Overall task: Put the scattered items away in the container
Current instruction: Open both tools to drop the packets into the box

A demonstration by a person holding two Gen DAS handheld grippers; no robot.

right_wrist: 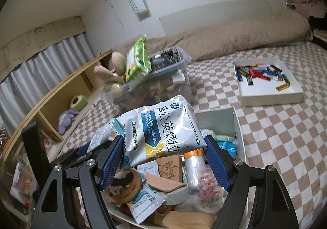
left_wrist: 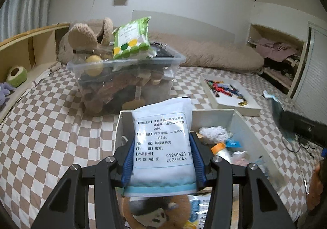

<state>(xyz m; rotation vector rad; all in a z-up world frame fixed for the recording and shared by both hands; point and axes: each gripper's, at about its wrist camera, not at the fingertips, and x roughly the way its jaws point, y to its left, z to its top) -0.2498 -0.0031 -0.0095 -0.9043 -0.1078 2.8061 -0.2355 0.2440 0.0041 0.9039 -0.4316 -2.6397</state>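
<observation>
My left gripper (left_wrist: 162,147) is shut on a white sachet (left_wrist: 161,124) with a printed label, its blue pads (left_wrist: 126,159) pressing both edges. It hangs over an open white box (left_wrist: 241,124) of mixed small items on the checked bed. My right gripper (right_wrist: 163,143) is shut on a white and blue medicine packet (right_wrist: 161,124), held tilted above the same white box (right_wrist: 216,120). Behind the box stands a clear plastic container (left_wrist: 130,62) full of things, with a green packet (left_wrist: 132,38) lying on top. The right wrist view also shows the clear container (right_wrist: 185,77).
A flat white tray (left_wrist: 235,85) of small coloured bars lies on the bed to the right, and the right wrist view shows this tray (right_wrist: 269,98) too. A wooden shelf (left_wrist: 40,44) with soft toys runs along the left. A brown blanket roll (left_wrist: 214,55) lies at the back.
</observation>
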